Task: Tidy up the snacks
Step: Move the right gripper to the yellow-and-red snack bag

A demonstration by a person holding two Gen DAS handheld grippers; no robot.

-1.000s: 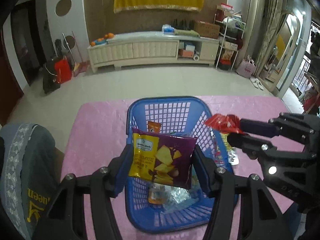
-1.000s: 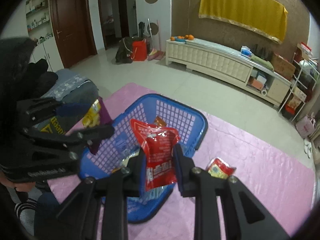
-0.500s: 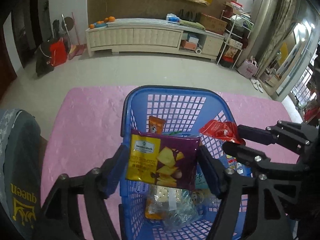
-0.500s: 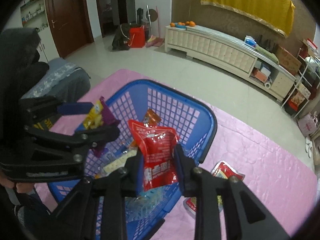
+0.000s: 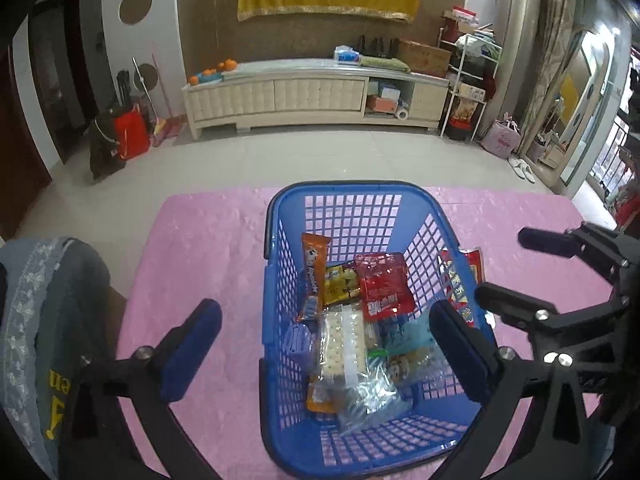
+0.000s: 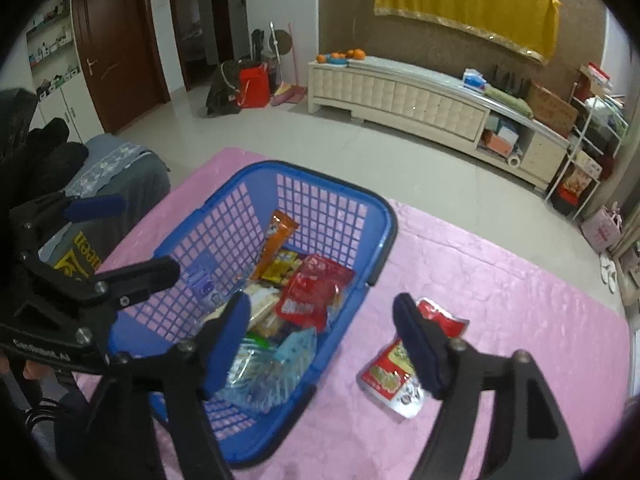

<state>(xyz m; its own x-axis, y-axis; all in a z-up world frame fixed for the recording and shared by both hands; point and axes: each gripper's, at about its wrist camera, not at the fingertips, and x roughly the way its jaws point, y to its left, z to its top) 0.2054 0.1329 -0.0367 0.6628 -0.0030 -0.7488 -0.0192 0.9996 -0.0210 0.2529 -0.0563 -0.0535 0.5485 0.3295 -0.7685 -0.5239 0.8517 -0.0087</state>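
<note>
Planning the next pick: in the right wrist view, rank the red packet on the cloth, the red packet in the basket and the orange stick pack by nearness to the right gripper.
1. Red packet on the cloth, beside the right gripper's right finger.
2. Red packet in the basket, mid-basket.
3. Orange stick pack, leaning toward the blue basket's far wall.

We see dim, even indoor light; strong fisheye bending, black vignette at edges; slight blur around basket (image 6: 372, 216).

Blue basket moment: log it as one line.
left gripper: open, empty | right gripper: open, empty | blue basket: red packet inside | pink tablecloth: one red pouch left
</note>
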